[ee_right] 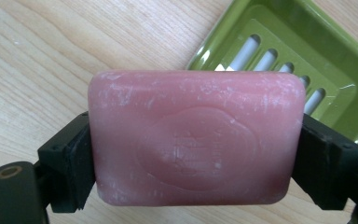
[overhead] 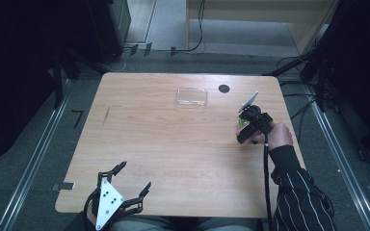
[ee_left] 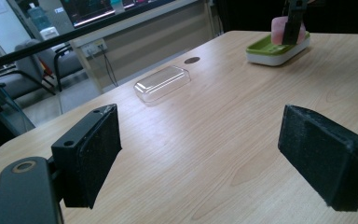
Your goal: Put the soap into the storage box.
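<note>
My right gripper (ee_right: 196, 161) is shut on a pink bar of soap (ee_right: 196, 140), one jaw on each short end. Just beyond the bar lies a green slotted soap dish (ee_right: 326, 70) on the wood. In the left gripper view the soap (ee_left: 277, 25) hangs just above the green and white dish (ee_left: 272, 51), at the table's far right. From above, my right gripper (overhead: 244, 129) stands over the dish (overhead: 241, 123) near the right edge. My left gripper (overhead: 135, 175) is open at the front left, nothing between its pads (ee_left: 98, 149).
A clear plastic lid (overhead: 191, 96) lies flat at the back middle of the wooden table (overhead: 173, 144), with a dark round hole (overhead: 224, 88) in the tabletop just to its right. Cables and metal rails run along the floor around the table.
</note>
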A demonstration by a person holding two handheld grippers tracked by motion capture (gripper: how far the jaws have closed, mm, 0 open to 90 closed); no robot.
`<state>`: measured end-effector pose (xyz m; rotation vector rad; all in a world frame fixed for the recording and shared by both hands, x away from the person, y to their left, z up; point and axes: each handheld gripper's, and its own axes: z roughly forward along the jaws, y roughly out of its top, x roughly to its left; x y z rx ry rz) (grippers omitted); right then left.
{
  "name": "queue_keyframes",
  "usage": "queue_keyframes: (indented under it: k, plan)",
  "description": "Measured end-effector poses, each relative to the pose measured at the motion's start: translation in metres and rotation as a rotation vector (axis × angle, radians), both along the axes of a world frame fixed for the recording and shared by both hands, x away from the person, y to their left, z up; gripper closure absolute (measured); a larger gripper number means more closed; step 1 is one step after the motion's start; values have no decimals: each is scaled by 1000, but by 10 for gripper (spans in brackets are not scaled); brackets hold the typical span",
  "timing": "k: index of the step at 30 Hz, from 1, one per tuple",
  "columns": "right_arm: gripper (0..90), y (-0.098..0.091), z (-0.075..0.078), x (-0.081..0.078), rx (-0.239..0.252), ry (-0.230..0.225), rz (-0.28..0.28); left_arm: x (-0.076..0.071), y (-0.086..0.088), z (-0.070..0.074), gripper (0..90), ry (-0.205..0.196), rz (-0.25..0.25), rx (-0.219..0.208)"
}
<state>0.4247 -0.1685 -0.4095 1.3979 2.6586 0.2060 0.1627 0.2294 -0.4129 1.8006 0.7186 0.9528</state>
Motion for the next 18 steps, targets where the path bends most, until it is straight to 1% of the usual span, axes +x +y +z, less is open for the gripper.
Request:
queue_keyframes:
  k: [2,4,8,11,12,18]
  plan:
    - [136,-3,0,1,2,-5,-14,0,0,0,136,1,2,1]
    - [136,-4,0,2,2,-10,-11,0,0,0,136,0,2,1]
    - [136,-8,0,4,4,-8,-39,0,0,0,136,1,-1,1]
    - [136,-10,0,5,7,-12,-41,0,0,0,136,0,0,0]
    - [136,-11,0,6,7,-12,-56,0,0,0,136,1,-2,2]
    - [136,-16,0,8,13,-20,-77,0,0,0,136,0,0,0]
